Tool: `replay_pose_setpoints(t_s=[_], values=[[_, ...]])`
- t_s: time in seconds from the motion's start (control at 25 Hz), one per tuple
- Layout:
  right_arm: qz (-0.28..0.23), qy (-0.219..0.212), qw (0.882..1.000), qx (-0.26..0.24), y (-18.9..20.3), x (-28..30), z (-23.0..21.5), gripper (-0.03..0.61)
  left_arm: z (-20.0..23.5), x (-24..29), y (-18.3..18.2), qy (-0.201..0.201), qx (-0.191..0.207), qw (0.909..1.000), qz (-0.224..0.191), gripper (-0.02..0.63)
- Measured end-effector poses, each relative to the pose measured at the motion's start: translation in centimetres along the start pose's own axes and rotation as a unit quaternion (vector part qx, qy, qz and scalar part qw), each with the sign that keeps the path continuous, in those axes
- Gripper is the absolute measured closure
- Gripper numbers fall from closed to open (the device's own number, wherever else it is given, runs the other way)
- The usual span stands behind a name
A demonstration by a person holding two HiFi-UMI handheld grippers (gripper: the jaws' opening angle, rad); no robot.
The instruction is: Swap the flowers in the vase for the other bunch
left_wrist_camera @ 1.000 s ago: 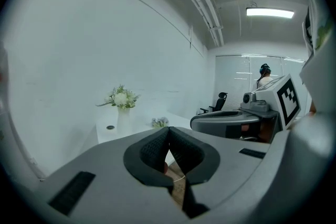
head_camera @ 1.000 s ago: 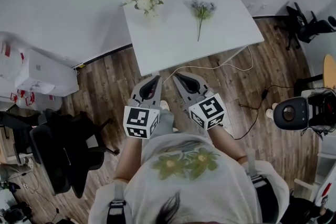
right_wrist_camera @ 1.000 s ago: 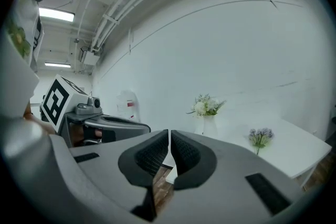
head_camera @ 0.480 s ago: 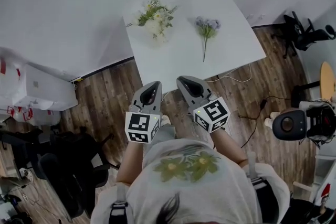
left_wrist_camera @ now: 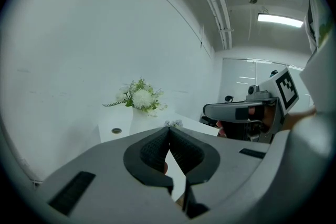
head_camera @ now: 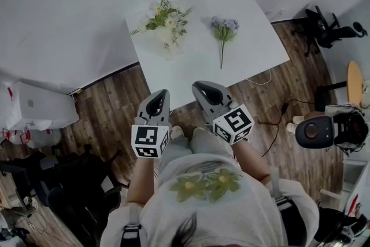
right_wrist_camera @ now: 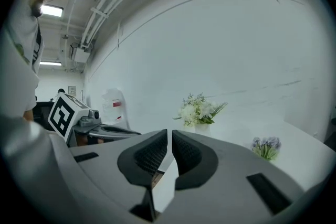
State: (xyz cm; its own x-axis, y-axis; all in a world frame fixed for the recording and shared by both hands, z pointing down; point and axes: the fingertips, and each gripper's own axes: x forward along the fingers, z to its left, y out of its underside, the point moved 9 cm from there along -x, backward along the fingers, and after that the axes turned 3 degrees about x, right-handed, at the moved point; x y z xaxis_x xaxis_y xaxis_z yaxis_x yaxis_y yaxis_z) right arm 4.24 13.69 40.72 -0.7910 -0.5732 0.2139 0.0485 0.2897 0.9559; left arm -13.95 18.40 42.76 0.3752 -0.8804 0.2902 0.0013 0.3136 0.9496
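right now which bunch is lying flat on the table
The purple bunch: it lies flat on the table, while the white bunch stands in the vase.

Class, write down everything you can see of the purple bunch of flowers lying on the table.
The purple bunch is a small spray of pale lilac blossoms over green leaves on one thin stem. It lies flat on the white table, heads toward the wall, stem toward the near edge, apart from the white bouquet on its left in the head view. Nothing else touches it.
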Motion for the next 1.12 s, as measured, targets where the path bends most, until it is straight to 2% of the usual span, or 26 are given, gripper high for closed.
replay_pose_setpoints(t_s=[0.2,0.48,0.68,0.92,1.12], values=[[-0.005,-0.010,1.000,-0.004,-1.2,1.0,-1.8,0.534,1.3,1.1,-0.6,-0.014,-0.002,0.9999,-0.003,0.595],[0.007,-0.047,0.999,-0.002,-2.5,4.7,-6.0,0.532,2.4,2.7,-2.4,-0.051,-0.001,0.9986,-0.015,0.595],[0.005,-0.067,0.998,0.002,-4.3,7.4,-9.4,0.524,3.6,4.3,-4.4,-0.079,0.016,0.9966,-0.019,0.595],[-0.001,-0.079,0.997,-0.005,-5.9,10.4,-12.5,0.379,5.1,5.8,-5.3,-0.111,0.019,0.9936,-0.012,0.595],[0.005,-0.080,0.997,0.016,-6.5,13.0,-14.3,0.348,6.0,6.6,-5.1,-0.130,0.021,0.9913,0.002,0.595]])
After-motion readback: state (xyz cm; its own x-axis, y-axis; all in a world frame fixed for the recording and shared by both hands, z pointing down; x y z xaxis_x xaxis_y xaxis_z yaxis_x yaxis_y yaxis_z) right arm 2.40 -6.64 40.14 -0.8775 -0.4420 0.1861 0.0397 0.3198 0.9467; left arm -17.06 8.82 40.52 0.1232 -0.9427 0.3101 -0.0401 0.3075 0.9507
